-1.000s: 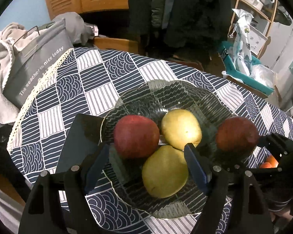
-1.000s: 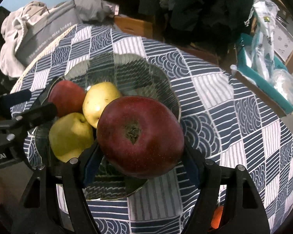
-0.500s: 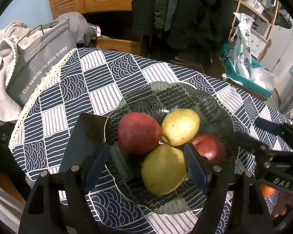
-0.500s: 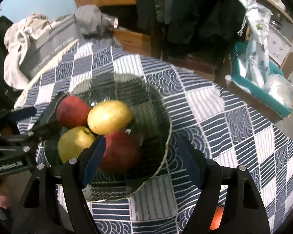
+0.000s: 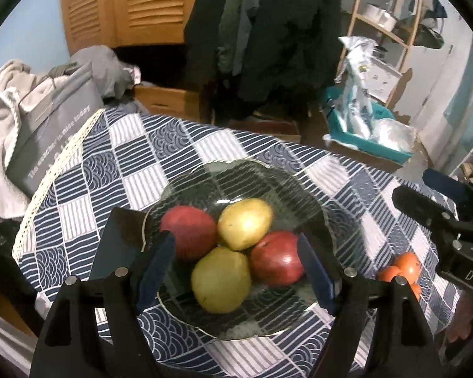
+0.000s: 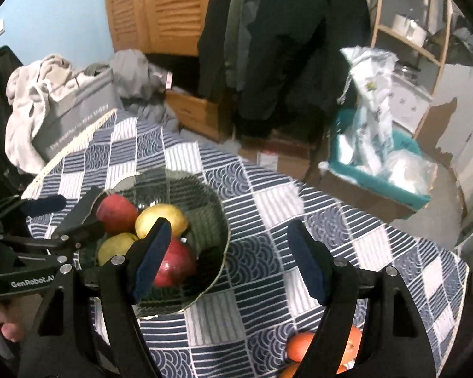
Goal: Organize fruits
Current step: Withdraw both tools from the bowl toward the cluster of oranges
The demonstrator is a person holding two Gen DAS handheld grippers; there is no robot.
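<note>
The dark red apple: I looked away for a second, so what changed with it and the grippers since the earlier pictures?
The right gripper let go of the dark red apple into the glass bowl and pulled up and back, jaws open and empty. The left gripper rose slightly, open. The other red apple, the two yellow pears and the oranges stayed put.

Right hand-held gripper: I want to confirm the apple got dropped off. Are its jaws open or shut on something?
Open. The right hand-held gripper has only tablecloth between its pads; the dark red apple lies in the glass bowl.
</note>
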